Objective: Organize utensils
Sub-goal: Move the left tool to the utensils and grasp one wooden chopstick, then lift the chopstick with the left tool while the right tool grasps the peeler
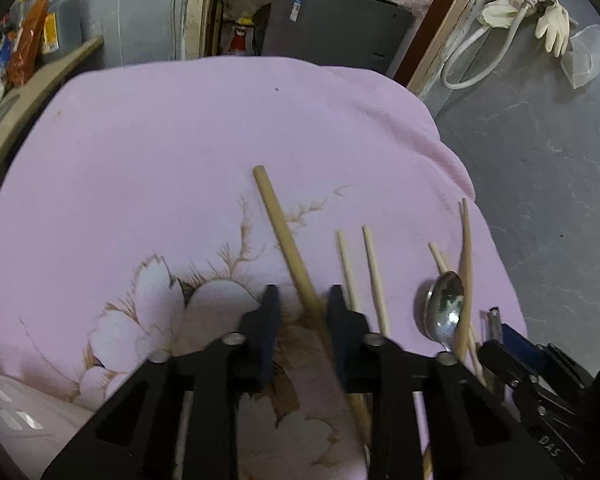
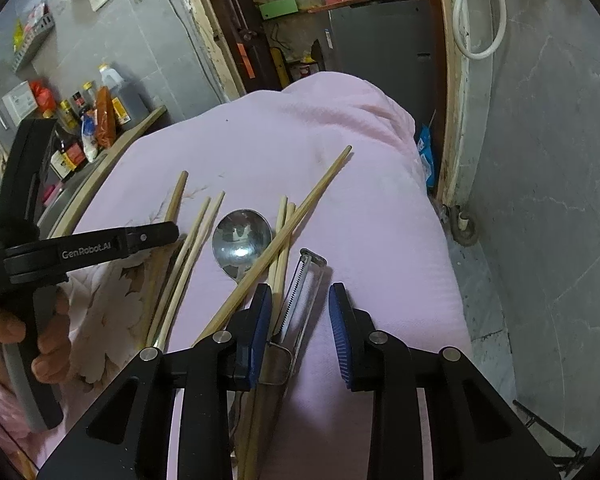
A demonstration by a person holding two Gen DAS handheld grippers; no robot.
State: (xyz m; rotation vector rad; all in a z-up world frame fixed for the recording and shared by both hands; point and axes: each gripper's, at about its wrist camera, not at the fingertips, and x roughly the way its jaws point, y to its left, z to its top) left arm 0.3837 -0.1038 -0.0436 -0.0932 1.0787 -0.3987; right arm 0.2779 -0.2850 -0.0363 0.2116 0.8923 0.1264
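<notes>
Left gripper jaws straddle a thick chopstick, not pinching; right gripper jaws spread around the peeler on the pink cloth.

A pale pink cloth is showing a brown-stemmed print of white blossoms. Pale wooden chopsticks and a shiny silver spoon are lying on it. Each black hand-held gripper is wearing blue pads. The grey floor is showing white veining.

Chopsticks scattered; steel spoon bowl-up; peeler beside.
</notes>
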